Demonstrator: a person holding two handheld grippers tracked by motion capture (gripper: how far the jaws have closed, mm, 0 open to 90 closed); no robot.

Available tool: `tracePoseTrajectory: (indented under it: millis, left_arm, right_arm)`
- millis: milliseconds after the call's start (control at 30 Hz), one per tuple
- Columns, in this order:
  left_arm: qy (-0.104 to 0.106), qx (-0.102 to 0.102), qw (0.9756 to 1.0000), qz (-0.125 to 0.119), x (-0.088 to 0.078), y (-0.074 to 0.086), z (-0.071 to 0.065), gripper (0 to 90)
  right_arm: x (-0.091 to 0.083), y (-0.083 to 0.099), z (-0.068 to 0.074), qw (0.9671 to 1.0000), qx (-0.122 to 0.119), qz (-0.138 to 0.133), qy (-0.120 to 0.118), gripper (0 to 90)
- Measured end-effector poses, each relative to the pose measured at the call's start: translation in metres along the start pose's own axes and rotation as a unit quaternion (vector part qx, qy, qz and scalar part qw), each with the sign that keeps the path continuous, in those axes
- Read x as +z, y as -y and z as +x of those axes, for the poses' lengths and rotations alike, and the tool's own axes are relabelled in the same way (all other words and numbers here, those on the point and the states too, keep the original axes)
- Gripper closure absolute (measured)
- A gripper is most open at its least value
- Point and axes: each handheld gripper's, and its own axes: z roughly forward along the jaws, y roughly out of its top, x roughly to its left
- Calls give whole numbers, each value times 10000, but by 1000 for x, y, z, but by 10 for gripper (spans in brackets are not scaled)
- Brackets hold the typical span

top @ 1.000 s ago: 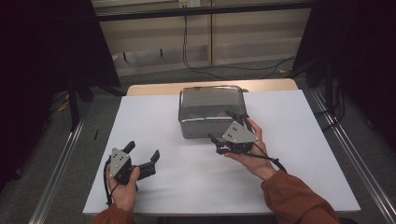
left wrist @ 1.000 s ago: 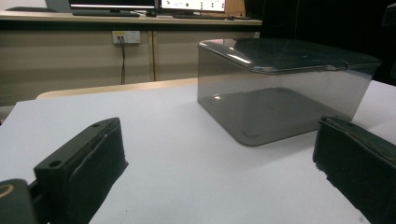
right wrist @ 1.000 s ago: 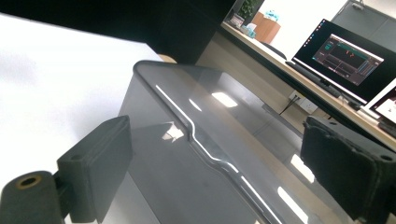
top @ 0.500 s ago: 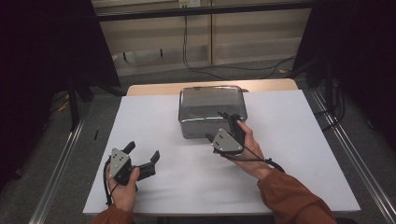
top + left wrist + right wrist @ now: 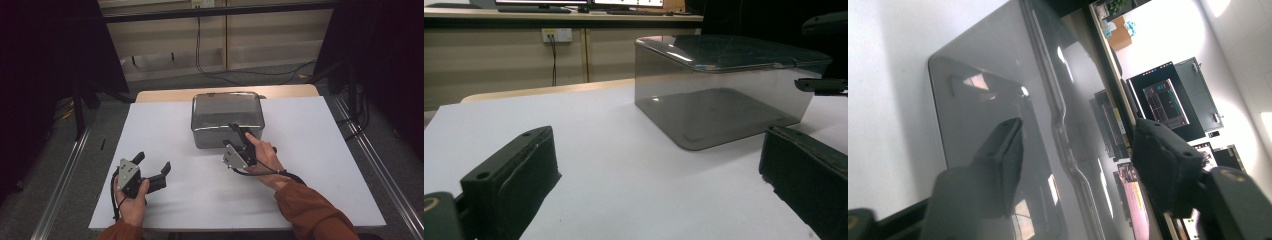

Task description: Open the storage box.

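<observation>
High view: a shiny metal box [image 5: 227,118] sits on a white table [image 5: 320,150] at the centre of the frame. Just below it, right of centre, the right gripper [image 5: 235,140] is turned on its side, its jaws straddling the box's near rim; they have just been closing and stand partly open, pads not visibly pressing. At lower left, the left gripper [image 5: 152,167] rests wide open, holding nothing.

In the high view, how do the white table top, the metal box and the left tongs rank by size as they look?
1. White table top, by far the largest.
2. Metal box.
3. Left tongs, the smallest, though they lie nearer to the camera than the box.
</observation>
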Motion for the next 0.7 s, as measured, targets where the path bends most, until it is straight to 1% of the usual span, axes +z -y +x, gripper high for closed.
tracePoseTrajectory:
  millis: [67,100,133,167,200,233,267,333,367,400,433,500,533,567,600,700]
  left_arm:
    - [0,-12,10000,2,0,0,0,22]
    - [-10,5,10000,1,0,0,0,21]
    - [-10,5,10000,1,0,0,0,20]
    - [-9,8,10000,7,0,0,0,20]
    - [-5,15,10000,14,0,0,0,21]
    - [-4,31,10000,27,0,0,1,21]
    - [-5,33,10000,30,0,0,1,20]
    - [12,33,10000,41,0,0,1,20]
    - [13,62,10000,41,0,0,0,21]
    - [13,62,10000,41,0,0,0,21]
    - [9,71,10000,44,1,0,0,21]
    - [9,66,10000,58,1,0,1,21]
    - [9,66,10000,58,1,0,1,21]
    - [9,61,10000,65,1,0,1,21]
    - [9,61,10000,65,1,0,1,21]
    - [-13,62,10000,66,0,0,1,21]
  right_arm:
    - [1,0,1,9999,-129,32,6,426]
    - [1,0,2,9997,-229,53,26,429]
    - [1,0,2,9997,-229,53,26,429]
    - [1,0,2,9995,-302,74,36,441]
    - [2,0,3,9994,-327,98,49,467]
    - [2,0,3,9987,-481,148,107,493]
    - [2,0,4,9982,-550,185,149,506]
    - [3,0,4,9979,-582,215,163,519]
    - [4,0,5,9969,-729,247,174,544]
    - [4,0,5,9969,-729,247,174,544]
    - [5,0,6,9955,-877,292,214,583]
    - [7,0,7,9948,-957,299,203,611]
    - [7,0,7,9948,-957,299,203,611]
    - [7,0,8,9940,-1014,342,217,641]
    - [7,0,8,9940,-1014,342,217,641]
    - [8,0,8,9933,-1066,337,276,689]
